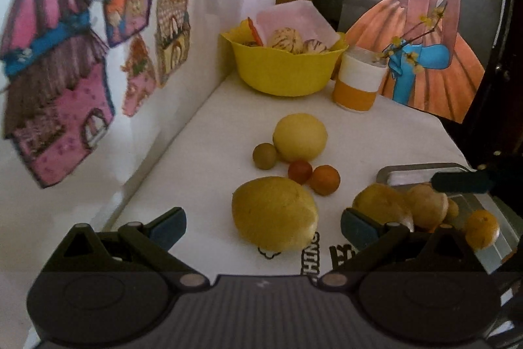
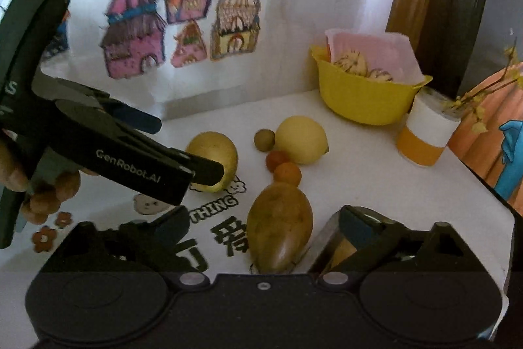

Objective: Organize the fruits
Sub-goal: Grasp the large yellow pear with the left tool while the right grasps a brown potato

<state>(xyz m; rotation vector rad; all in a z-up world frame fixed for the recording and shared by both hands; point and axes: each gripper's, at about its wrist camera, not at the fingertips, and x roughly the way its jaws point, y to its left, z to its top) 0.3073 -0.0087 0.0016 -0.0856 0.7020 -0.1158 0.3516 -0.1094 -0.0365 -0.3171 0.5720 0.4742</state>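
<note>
- White table [image 1: 202,133], sticker wall at 9 o'clock.
- Near lemon [image 1: 274,213] sits between the wide-spread jaws of left gripper [image 1: 263,226], not pinched; looks lined up for a grab.
- Mango [image 2: 279,226] at the tray [image 1: 421,174] edge, 3 o'clock of the lemon; right gripper [image 2: 263,229] wide around it, empty.
- Small fruits at 12 o'clock; yellow bowl [image 1: 284,71] beyond.
- Left gripper body reads "GenRobot.AI"; table print "THING".

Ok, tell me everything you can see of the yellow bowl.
The yellow bowl looks like plastic, round, with a wavy flared rim. It stands upright at the table's far end, near the wall with the drawings. Inside are a pink tray, leaning, and striped pale fruits. An orange-and-white cup stands close beside it.
</note>
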